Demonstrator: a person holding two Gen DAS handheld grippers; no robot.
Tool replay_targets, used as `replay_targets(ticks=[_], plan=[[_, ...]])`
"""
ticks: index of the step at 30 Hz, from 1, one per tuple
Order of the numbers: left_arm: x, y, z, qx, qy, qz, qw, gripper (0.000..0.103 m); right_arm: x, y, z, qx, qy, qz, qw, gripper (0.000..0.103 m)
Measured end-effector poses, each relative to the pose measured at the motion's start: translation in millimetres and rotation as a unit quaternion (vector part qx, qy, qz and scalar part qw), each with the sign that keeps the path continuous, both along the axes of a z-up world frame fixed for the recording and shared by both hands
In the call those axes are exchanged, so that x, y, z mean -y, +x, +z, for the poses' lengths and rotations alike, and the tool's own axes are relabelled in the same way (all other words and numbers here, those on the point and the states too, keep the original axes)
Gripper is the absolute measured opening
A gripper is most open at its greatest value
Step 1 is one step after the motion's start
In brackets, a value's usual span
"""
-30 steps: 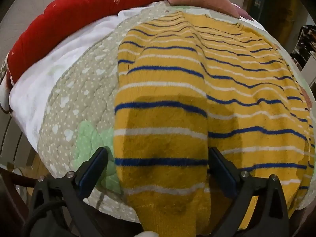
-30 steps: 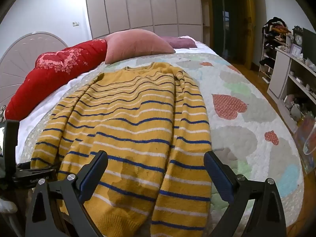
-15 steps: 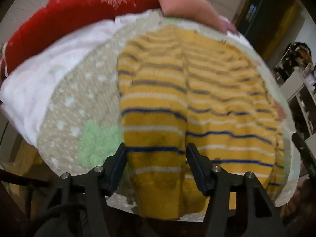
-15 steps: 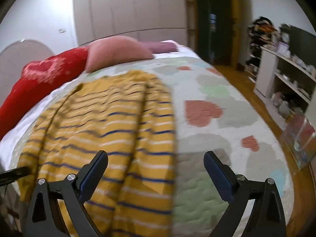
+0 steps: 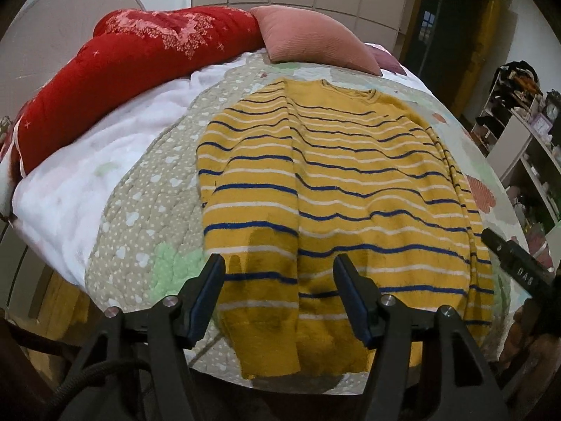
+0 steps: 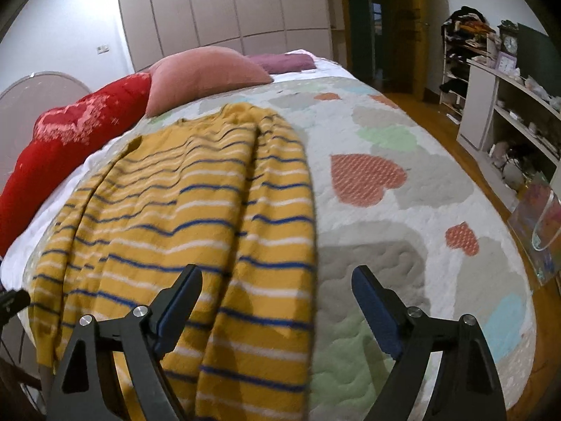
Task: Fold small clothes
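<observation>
Your left gripper [image 5: 277,296] hangs with its jaws parted to a middling gap and nothing between them; the yellow striped sweater [image 5: 336,189] lies flat on the quilt [image 5: 140,210] just beyond and below the tips, its lower hem nearest you. The left sleeve [image 5: 252,245] is laid inward along the body, directly ahead of that gap, which suggests the sides are being narrowed before a crosswise fold.

Your right gripper [image 6: 277,301] is spread wide and empty too. Its left jaw sits over the sweater's right edge, where the right sleeve [image 6: 280,217] lies folded in, and its right jaw over bare quilt. Straddling that edge probably lines you up to pinch the hem corner. The pink cushion [image 5: 315,38] lies well beyond both tips.
</observation>
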State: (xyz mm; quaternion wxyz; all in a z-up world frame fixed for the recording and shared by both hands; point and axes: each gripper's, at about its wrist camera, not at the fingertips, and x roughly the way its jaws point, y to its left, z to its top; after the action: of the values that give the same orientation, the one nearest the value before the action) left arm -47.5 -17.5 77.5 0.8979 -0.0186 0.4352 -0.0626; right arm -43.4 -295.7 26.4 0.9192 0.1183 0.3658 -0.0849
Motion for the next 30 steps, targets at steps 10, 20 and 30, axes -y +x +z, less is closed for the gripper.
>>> replay_targets(ticks=[10,20,30], plan=[[1.8,-0.2,2.1,0.013,0.033,0.0,0.9994,0.063,-8.8,-1.1,-2.9,-0.006,0.0,0.003,1.0,0.091],[3.0,-1.0,0.4,0.008,0.04,-0.002,0.9992,0.063,-8.2,-1.9,-5.5,-0.01,0.004,-0.003,1.0,0.091],[2.3,2.2,-5.1,0.0,0.042,-0.002,0.9991,0.063,-6.5,-1.3,-8.6,-0.014,0.008,-0.007,1.0,0.091]])
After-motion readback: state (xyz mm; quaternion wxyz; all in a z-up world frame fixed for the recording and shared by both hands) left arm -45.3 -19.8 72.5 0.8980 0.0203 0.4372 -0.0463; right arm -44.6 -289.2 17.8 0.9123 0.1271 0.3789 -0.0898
